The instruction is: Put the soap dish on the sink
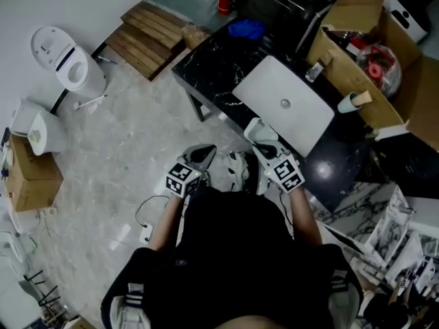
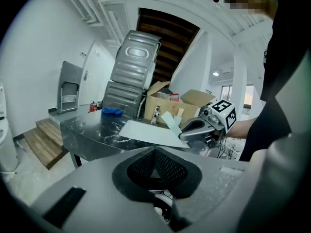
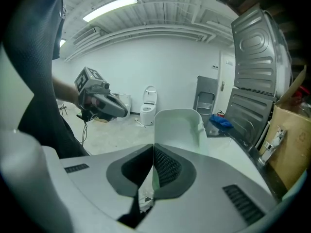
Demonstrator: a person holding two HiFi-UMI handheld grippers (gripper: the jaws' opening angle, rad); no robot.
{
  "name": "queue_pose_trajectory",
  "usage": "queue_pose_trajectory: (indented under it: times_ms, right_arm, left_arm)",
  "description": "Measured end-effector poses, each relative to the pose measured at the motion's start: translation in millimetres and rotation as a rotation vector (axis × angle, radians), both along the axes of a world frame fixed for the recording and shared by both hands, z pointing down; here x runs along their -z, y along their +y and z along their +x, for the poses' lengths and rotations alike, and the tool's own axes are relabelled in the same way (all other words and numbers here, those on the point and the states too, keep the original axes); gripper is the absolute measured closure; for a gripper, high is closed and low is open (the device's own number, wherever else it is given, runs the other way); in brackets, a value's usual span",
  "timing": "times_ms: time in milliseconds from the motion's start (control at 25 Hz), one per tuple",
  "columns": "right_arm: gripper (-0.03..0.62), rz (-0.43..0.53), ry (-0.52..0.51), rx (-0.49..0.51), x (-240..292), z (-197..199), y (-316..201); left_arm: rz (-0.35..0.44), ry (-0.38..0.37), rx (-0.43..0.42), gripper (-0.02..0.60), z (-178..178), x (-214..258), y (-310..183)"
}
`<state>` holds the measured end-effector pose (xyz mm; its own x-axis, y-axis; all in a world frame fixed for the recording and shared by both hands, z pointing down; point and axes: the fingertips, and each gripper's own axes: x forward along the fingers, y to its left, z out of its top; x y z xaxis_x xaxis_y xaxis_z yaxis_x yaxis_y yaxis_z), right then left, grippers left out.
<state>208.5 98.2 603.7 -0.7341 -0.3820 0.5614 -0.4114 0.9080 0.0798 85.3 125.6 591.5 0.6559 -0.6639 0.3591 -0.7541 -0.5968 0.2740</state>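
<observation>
My right gripper (image 1: 262, 146) is shut on the pale green soap dish (image 1: 259, 130), pinching its near edge; in the right gripper view the soap dish (image 3: 179, 128) stands up beyond the closed jaws of the right gripper (image 3: 153, 152). It hangs just off the near left corner of the white rectangular sink (image 1: 285, 103) set in a black marble counter (image 1: 209, 67). My left gripper (image 1: 201, 156) is shut with nothing in it, held over the floor left of the counter. In the left gripper view the left gripper (image 2: 155, 152) points at the sink (image 2: 148, 131) and the other gripper.
Open cardboard boxes (image 1: 360, 53) full of items stand behind the sink. A blue cloth (image 1: 246, 28) lies on the counter's far end. A white toilet (image 1: 68, 62), a wooden pallet (image 1: 147, 37) and a small carton (image 1: 31, 177) sit on the marble floor.
</observation>
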Motion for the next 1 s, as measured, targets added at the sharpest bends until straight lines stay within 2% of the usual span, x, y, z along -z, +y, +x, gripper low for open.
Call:
queue_pose_trajectory:
  times_ms: [480,1000]
  right_arm:
    - [0.597,0.013,-0.019,-0.021,1.0,-45.3,-18.0]
    - [0.597,-0.001,0.020,-0.090,-10.6,-85.8,-13.9]
  left_arm:
    - [0.006,0.003,-0.023,0.581,-42.1,-0.8,-17.9]
    - [-0.008,0.006,-0.088,0.581,-87.2,-5.1,-24.1]
